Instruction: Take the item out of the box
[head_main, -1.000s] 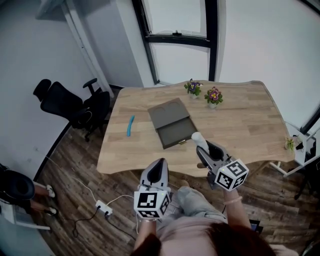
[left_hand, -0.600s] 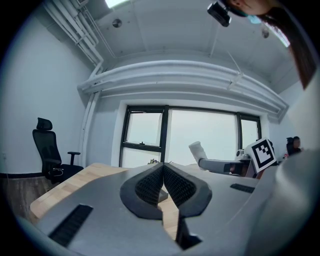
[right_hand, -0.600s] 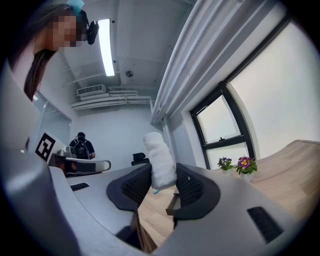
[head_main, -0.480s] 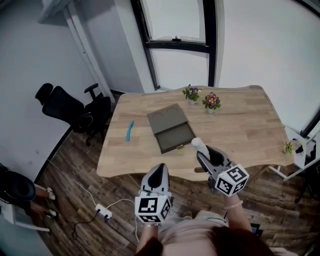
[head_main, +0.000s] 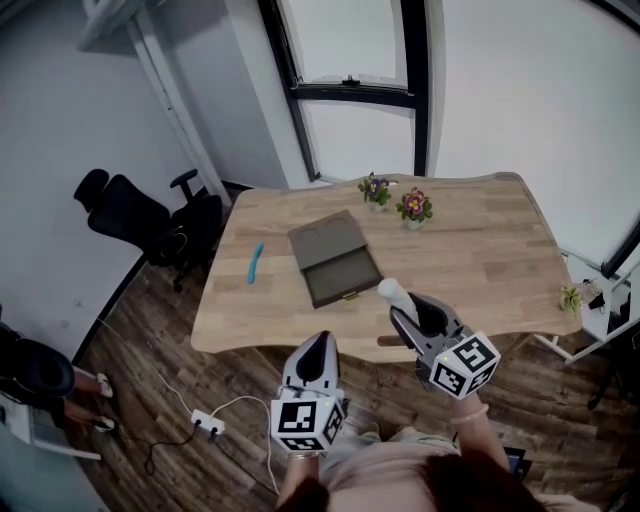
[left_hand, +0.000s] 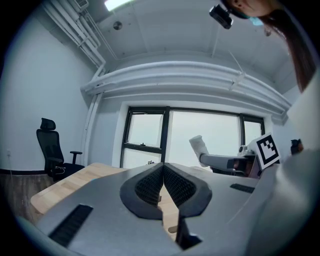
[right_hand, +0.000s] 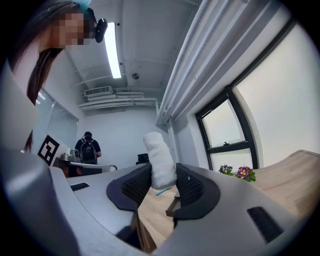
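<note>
Both tools look alike. The left claw (left_hand: 163, 169) and the right claw (right_hand: 161, 176) are smooth grey shells tapering forward. Each is lined with black, fine-gridded pads (left_hand: 149, 186) and cut with short black slots (left_hand: 71, 224) on top. Behind each sits a white cube (head_main: 305, 420) printed with black square markers. The person wears a pale pinkish top (head_main: 375, 468), has long dark reddish-brown hair (head_main: 455, 487), and carries a small black camera (left_hand: 220, 15) on the head.
</note>
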